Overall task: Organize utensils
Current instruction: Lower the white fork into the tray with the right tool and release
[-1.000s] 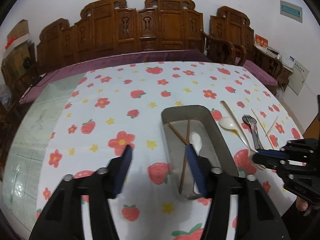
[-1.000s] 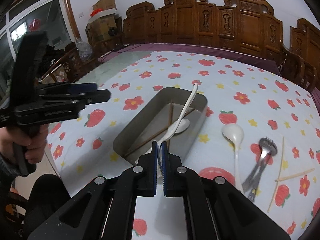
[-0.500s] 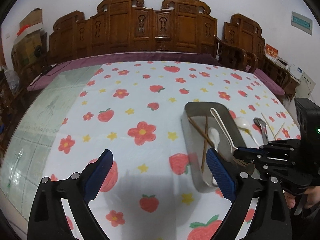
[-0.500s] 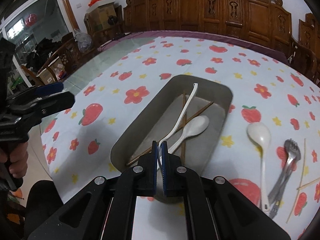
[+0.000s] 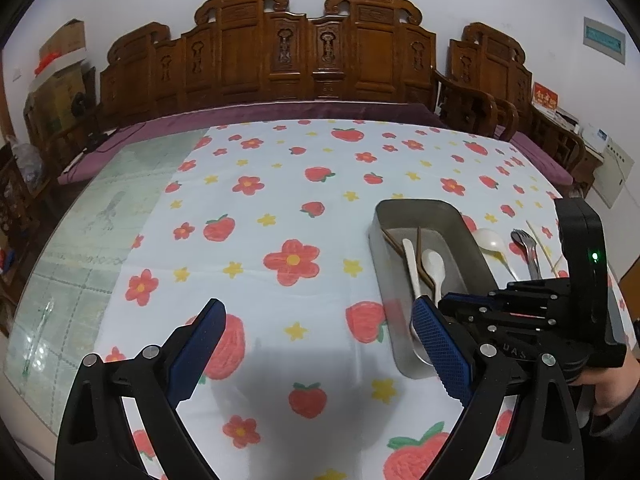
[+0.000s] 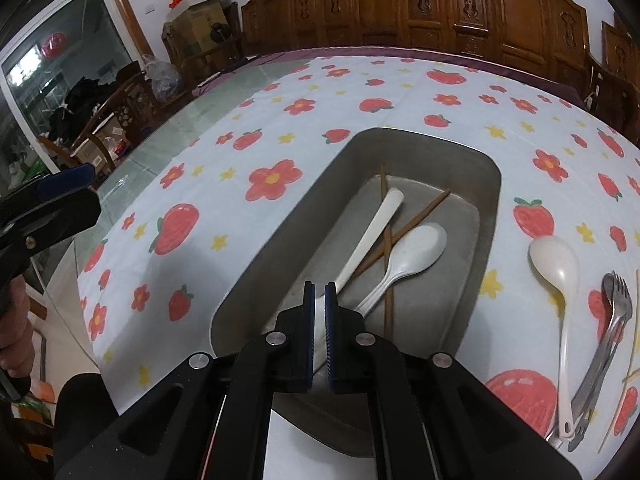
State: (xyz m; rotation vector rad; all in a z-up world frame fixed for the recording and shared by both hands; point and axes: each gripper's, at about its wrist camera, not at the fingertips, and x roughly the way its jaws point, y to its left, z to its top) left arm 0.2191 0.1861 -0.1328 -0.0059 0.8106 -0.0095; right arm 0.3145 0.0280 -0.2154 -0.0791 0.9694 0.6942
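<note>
Worktop [image 5: 100,240] at far left shows bare greenish glass, rest covered by white tablecloth [image 5: 280,200] printed with strawberries and flowers. Left hand-held gripper [image 5: 316,344] hangs over the cloth with fingers spread wide, nothing between the blue pads, no utensil touched. To its right, metal tray [image 6: 490,216] sits on the cloth, long side running away from the cameras. Inside the tray: two brown chopsticks [image 6: 416,220] crossed over each other, one white spoon [image 6: 416,248] lying bowl toward the far end, and a second white spoon [image 6: 376,224] with its handle resting on the chopsticks, handle tip pointing to the far end. Right hand-held gripper [image 6: 319,332] is over the near end of the tray, pads pressed together pinching the near end of that second white spoon; white plastic shows between the pads, slim gap only. In the left wrist view this gripper's body sits low at the tray's near right corner, person's hand [image 5: 608,384] on its grip. Right of the tray, on the cloth: third white spoon [image 6: 560,280], bowl toward the far side, just beside the tray but apart from it. Next right, metal forks [image 6: 608,328] stacked together, tines toward the far side; exact count unclear. Furthest right, pale chopsticks [image 6: 636,312] partly cut by the frame edge. Carved wooden chairs [image 5: 304,52] line the far side of the worktop.
</note>
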